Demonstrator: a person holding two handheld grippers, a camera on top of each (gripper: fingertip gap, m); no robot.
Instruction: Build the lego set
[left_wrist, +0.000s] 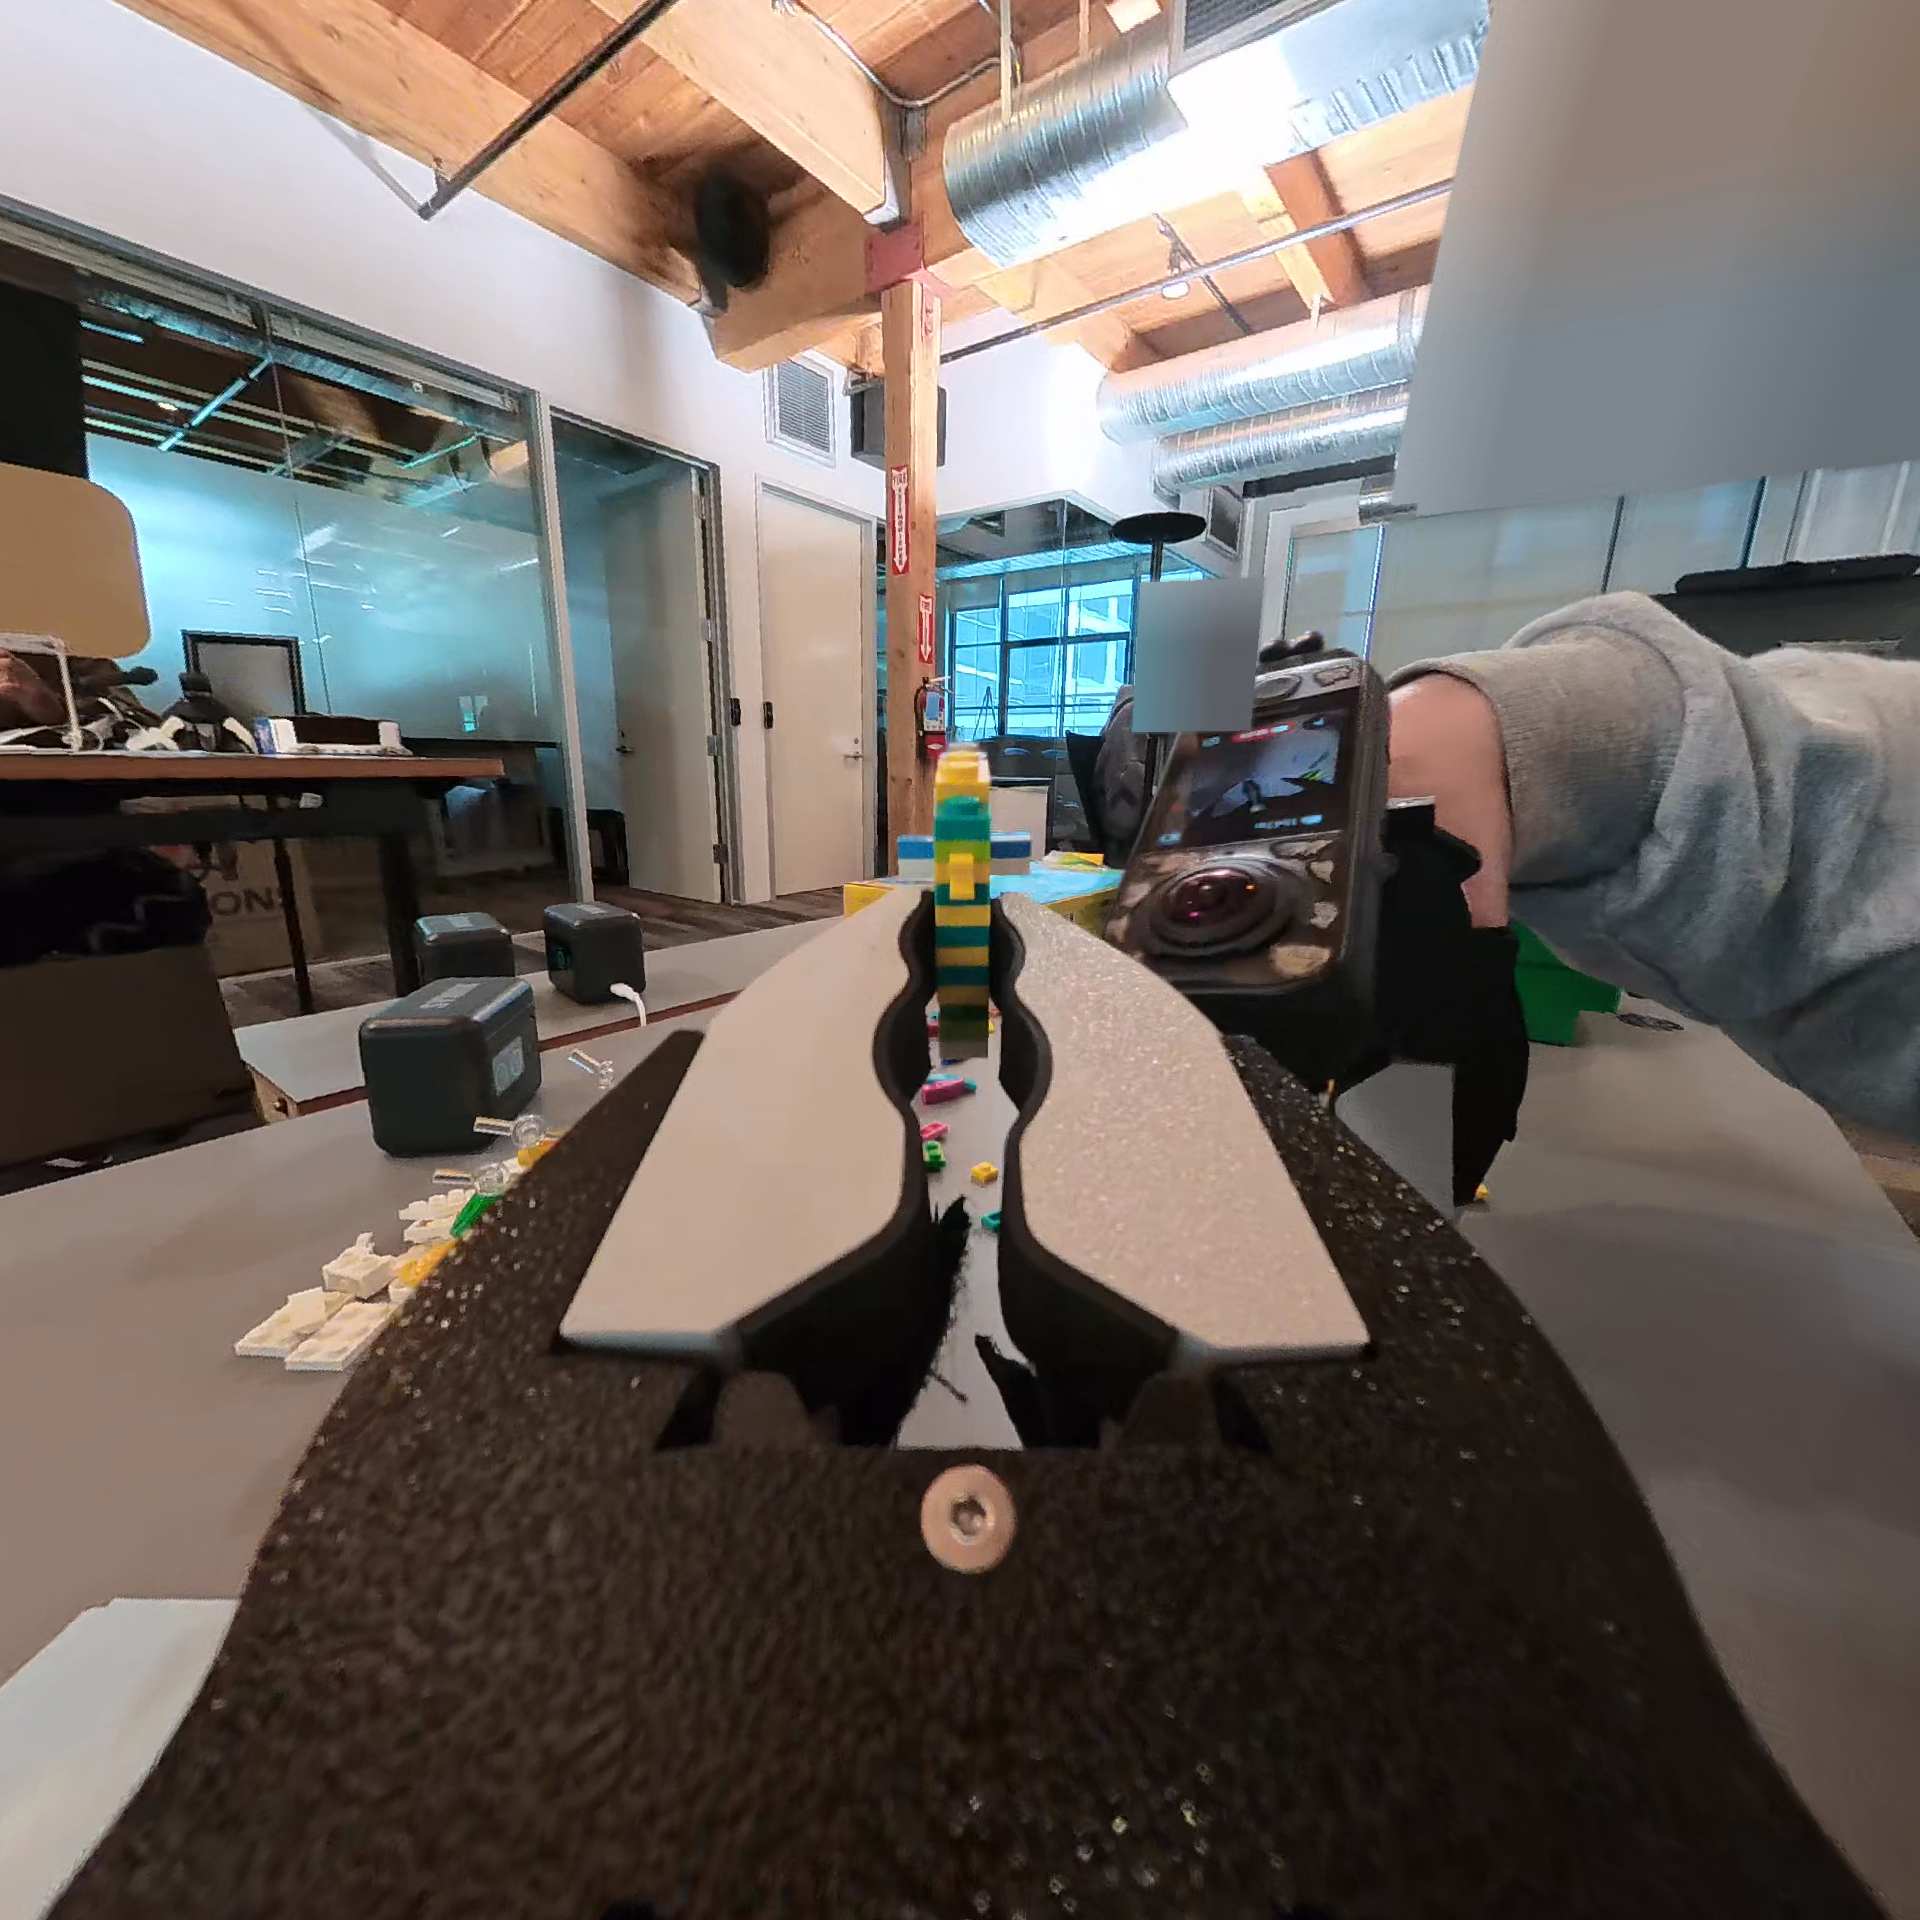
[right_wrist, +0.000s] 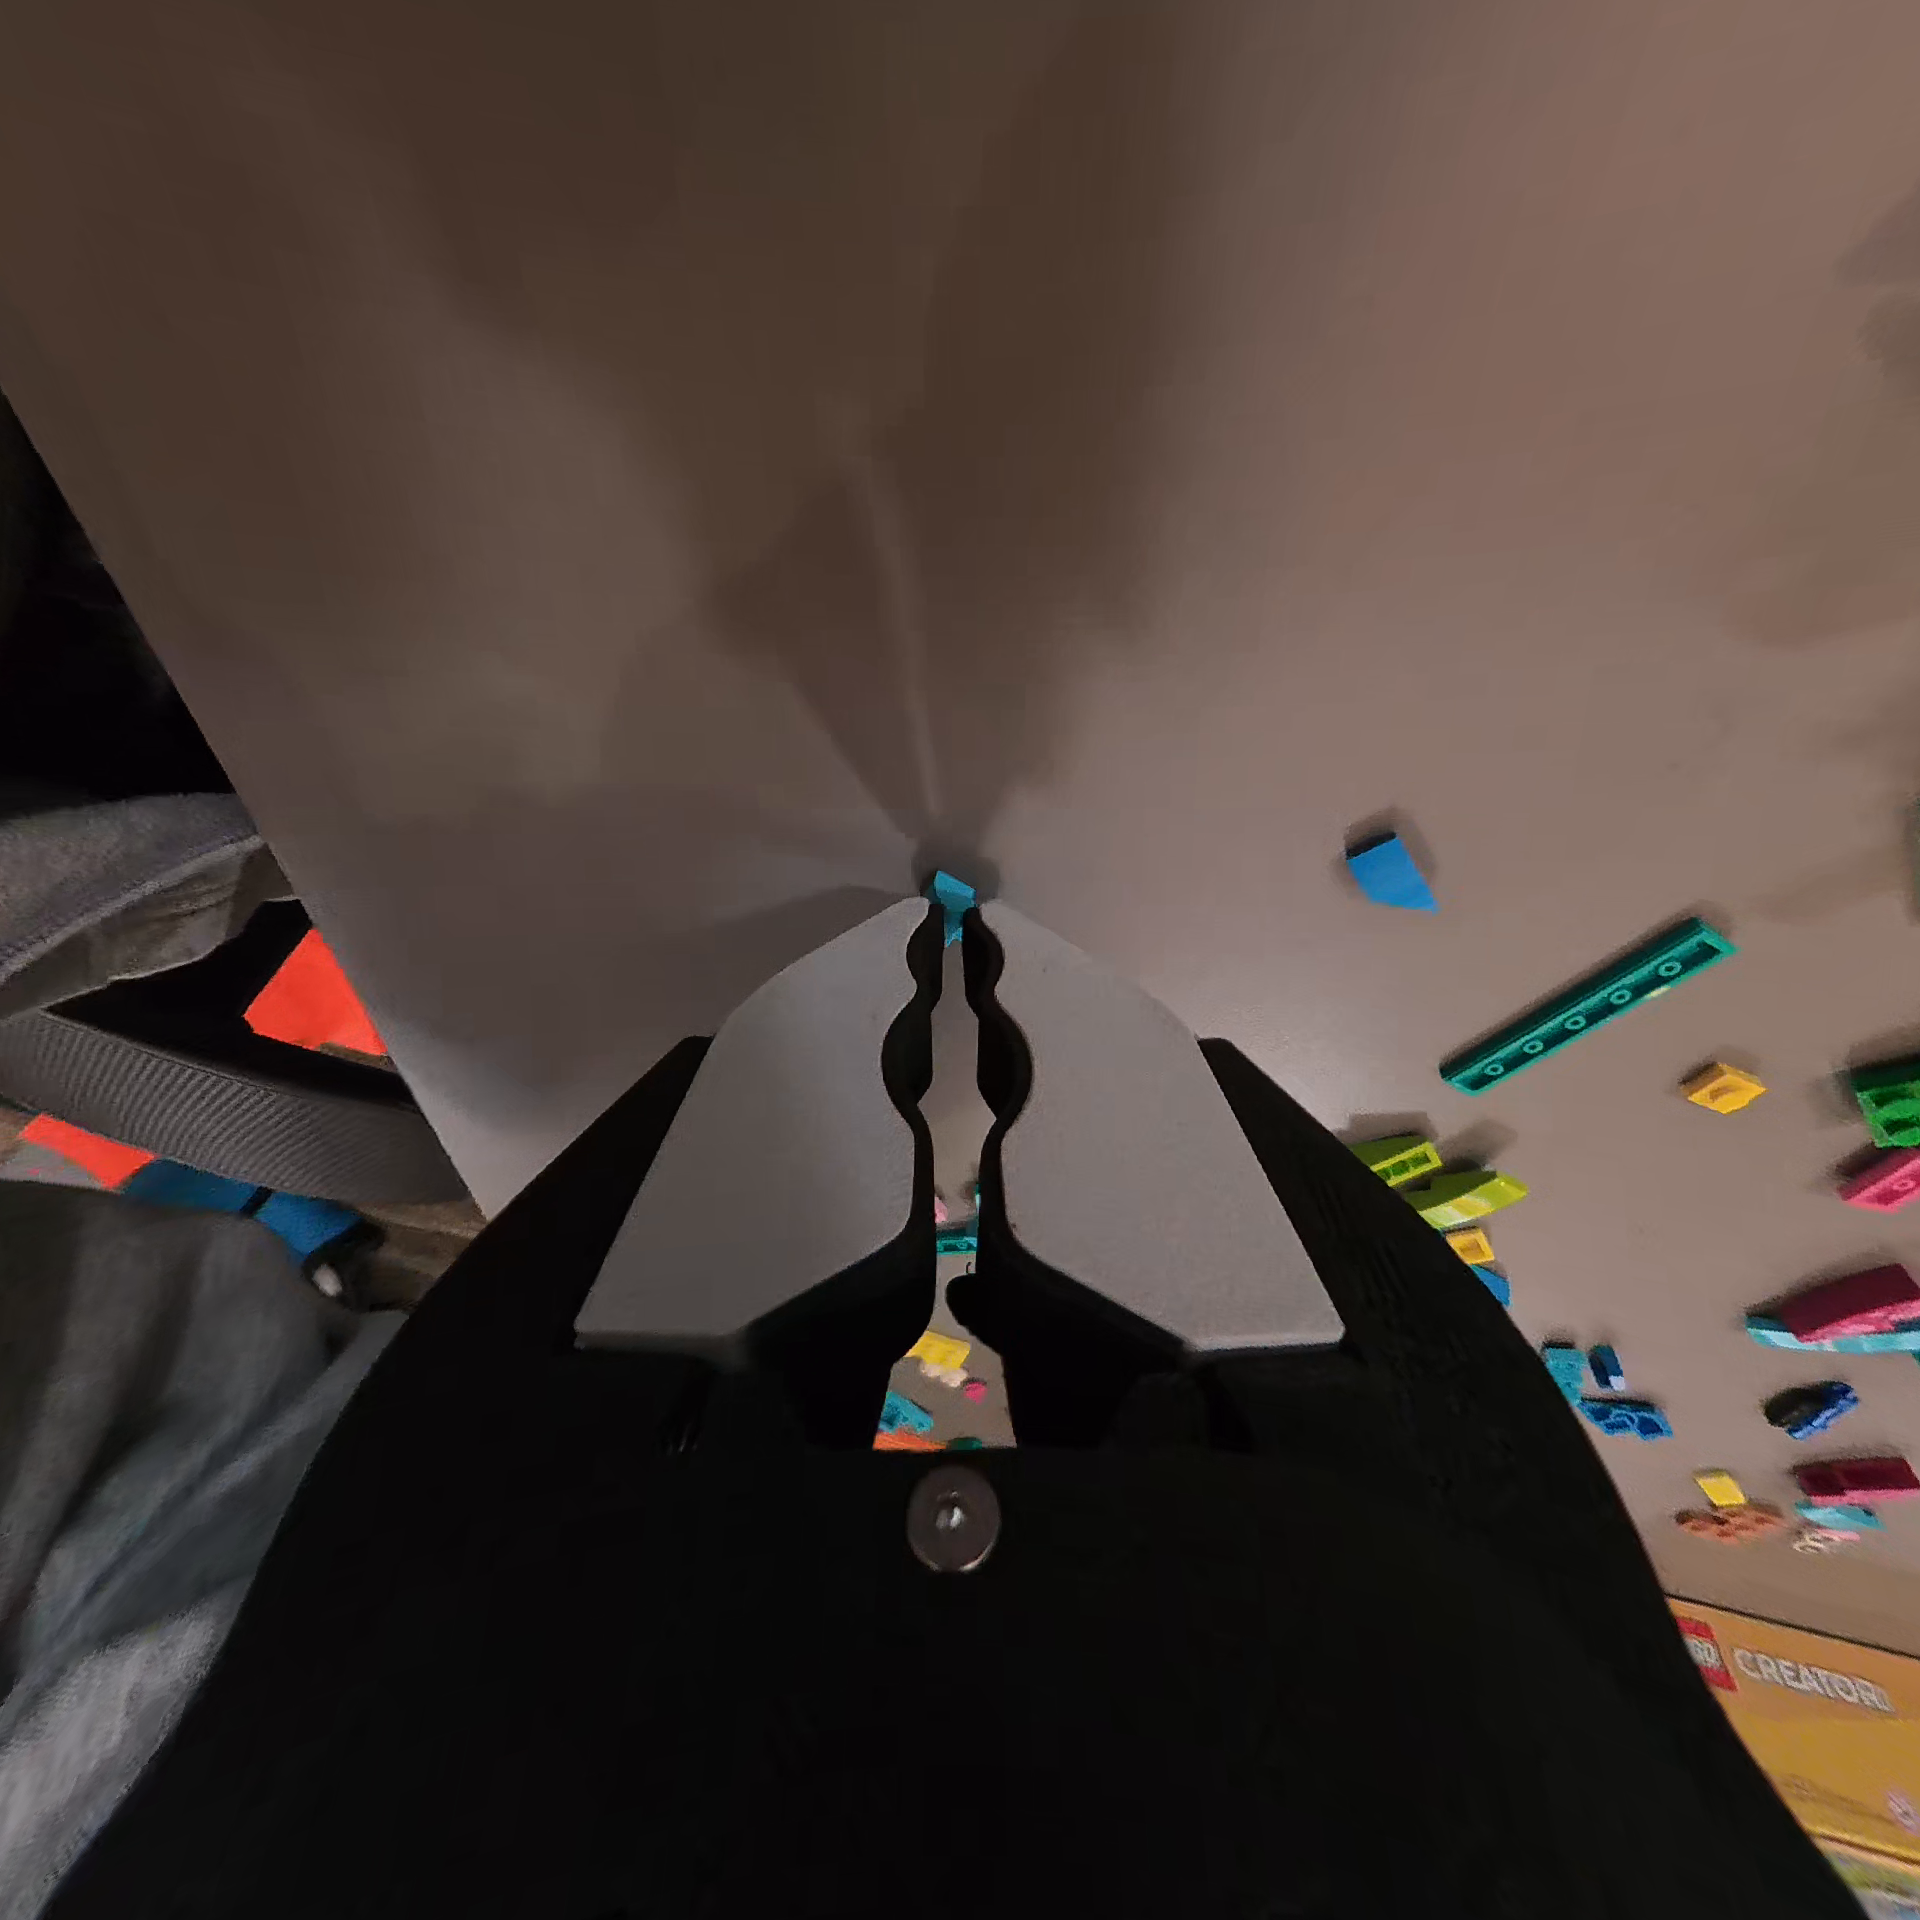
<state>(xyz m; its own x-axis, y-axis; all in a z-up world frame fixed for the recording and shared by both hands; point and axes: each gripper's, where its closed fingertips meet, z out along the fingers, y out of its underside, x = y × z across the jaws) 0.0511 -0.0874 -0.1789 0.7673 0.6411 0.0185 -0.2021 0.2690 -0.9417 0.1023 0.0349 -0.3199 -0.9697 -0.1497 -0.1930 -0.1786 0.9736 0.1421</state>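
So the grey table (left_wrist: 1662, 1351) takes up most of both views. The left gripper (left_wrist: 961, 925) is clamped on a tall striped lego stack (left_wrist: 961, 883), yellow and green layers, held upright above the tabletop. White lego plates (left_wrist: 332, 1320) sit in a loose pile to its left, with a dark cube-shaped box (left_wrist: 447, 1070) just beyond. Over on the right, the right gripper (right_wrist: 951, 914) points down at the table, tips pinching a tiny blue piece (right_wrist: 949, 894). Loose bricks are scattered to its right, including a long teal plate (right_wrist: 1584, 1005).
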